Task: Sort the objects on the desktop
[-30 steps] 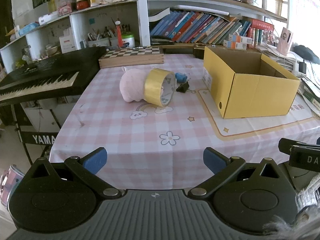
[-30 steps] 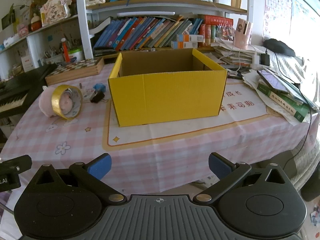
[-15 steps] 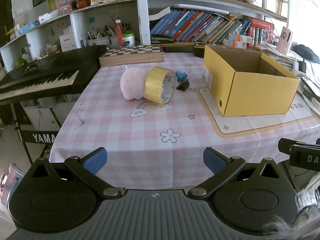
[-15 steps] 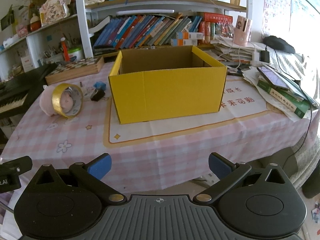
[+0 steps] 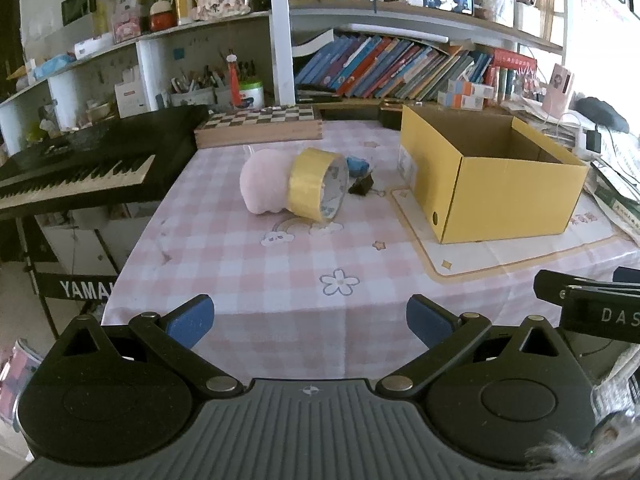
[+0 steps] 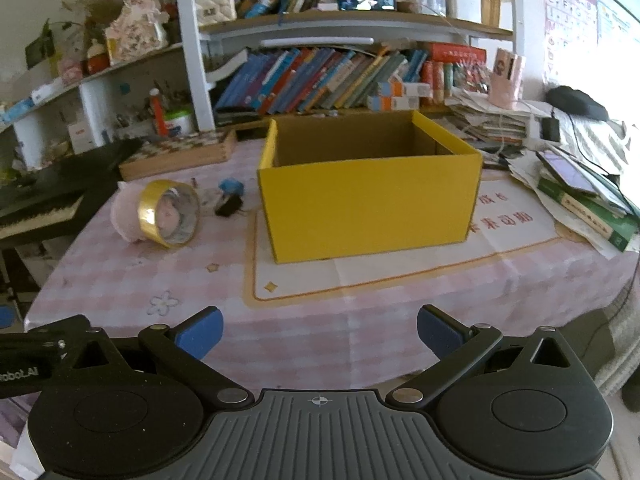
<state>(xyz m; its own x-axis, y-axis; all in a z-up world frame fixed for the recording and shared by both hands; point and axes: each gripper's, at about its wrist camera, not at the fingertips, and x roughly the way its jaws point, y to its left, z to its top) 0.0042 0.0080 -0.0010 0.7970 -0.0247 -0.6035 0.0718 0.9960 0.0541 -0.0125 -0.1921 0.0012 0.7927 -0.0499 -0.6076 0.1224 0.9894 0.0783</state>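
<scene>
A roll of yellow tape (image 5: 316, 184) stands on edge, leaning on a pink plush toy (image 5: 262, 186) on the checked tablecloth. A small blue object (image 5: 357, 165) and a black binder clip (image 5: 362, 186) lie just right of the tape. An open yellow cardboard box (image 5: 492, 184) stands to the right on a white mat. The right wrist view shows the tape (image 6: 168, 213), plush (image 6: 124, 216), clip (image 6: 228, 206) and box (image 6: 368, 196). My left gripper (image 5: 310, 318) and right gripper (image 6: 320, 330) are both open and empty, near the table's front edge.
A black keyboard (image 5: 76, 168) stands left of the table. A wooden chessboard box (image 5: 260, 128) lies at the back. Shelves of books (image 5: 392, 68) stand behind. Stacked books and a phone (image 6: 580, 196) lie at the right edge.
Both grippers have moved slightly toward the table and risen a little, so the objects and the box's inside show more. Nothing on the table moved.
</scene>
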